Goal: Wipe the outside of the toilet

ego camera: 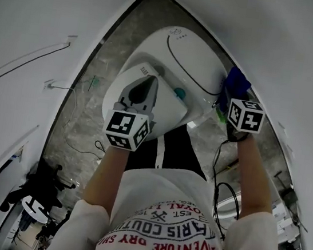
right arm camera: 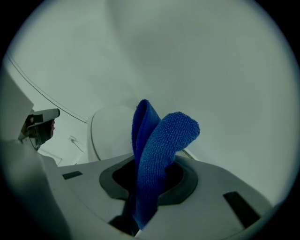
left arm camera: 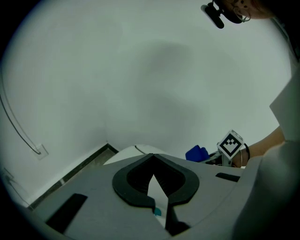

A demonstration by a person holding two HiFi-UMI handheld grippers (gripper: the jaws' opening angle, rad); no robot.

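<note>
Below me, by the white wall [ego camera: 38, 24], stands the white toilet [ego camera: 184, 53], and my left gripper [ego camera: 150, 80] hangs over its near part, with the jaws pressed together at the tips and nothing between them. At the right side of the toilet, my right gripper [ego camera: 227, 104] pinches a blue cloth [ego camera: 236, 81]. The cloth stands up out of the jaws in a thick fold, close to the toilet's right edge, but I cannot tell if it touches.
</note>
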